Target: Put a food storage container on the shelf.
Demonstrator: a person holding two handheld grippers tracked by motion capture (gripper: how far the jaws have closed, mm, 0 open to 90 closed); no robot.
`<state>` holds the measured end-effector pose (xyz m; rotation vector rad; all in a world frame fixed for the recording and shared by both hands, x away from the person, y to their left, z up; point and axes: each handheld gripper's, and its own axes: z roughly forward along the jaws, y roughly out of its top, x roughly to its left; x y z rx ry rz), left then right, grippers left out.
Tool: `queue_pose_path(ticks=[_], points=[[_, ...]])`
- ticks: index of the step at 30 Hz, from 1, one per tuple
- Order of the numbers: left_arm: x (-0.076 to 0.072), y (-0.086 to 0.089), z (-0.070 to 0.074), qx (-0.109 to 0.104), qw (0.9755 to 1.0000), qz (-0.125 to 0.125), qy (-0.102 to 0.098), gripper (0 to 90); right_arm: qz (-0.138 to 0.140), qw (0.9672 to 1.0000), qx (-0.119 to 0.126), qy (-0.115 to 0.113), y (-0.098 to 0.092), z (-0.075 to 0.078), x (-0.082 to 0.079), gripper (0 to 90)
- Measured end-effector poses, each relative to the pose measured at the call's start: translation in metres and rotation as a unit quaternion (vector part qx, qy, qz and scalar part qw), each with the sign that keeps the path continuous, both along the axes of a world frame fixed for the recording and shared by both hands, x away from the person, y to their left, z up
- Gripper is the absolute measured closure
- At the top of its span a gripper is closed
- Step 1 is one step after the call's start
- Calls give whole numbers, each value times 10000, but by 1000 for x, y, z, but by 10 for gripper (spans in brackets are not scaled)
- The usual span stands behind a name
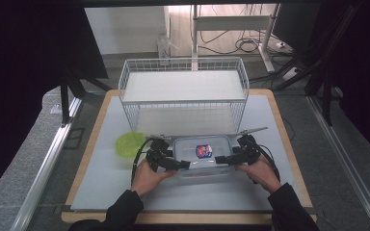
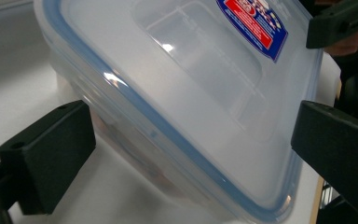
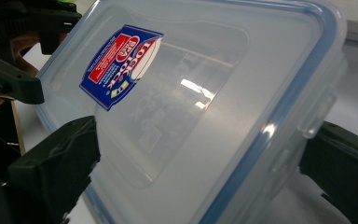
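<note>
Lidded plastic container (image 1: 203,161) lies crosswise between left gripper (image 1: 182,164) and right gripper (image 1: 223,159); each straddles one short end, jaws wide, pads apparently not pressing.

One container (image 1: 203,156); one wire basket (image 1: 183,86); one green lid (image 1: 129,143)

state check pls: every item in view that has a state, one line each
food container: lid on, lying flat on the table, between both tongs.
left tongs: jaws wide, straddling the container's left end; pad contact unclear.
right tongs: jaws wide, straddling the container's right end; pad contact unclear.
wire basket: upright at the back of the table, nothing visible inside.
green lid: lying flat on the table, left of the container.
</note>
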<state>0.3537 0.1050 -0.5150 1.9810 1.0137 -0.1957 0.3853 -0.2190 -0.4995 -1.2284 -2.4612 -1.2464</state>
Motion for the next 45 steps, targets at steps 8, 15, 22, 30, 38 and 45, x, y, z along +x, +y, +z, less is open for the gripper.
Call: queue_pose_path(ticks=[8,15,22,30,38,45], points=[[-16,13,0,-247,9995,-216,-11,177,173,9997,-27,161,-17,9,-13,172],[-22,25,4,-558,9982,-115,-186,366,64,9996,223,137,-32,17,-26,362],[-24,32,4,-870,9961,-6,-174,495,-219,9968,691,346,-42,14,-31,468],[-27,33,8,-926,9953,148,-236,533,-369,9955,801,334,-44,16,-40,511],[-29,36,18,-941,9946,258,-360,526,-341,9955,878,-122,-40,32,-47,533],[-30,42,52,-797,9941,298,-675,525,-246,9931,1087,-367,-36,55,-44,536]])
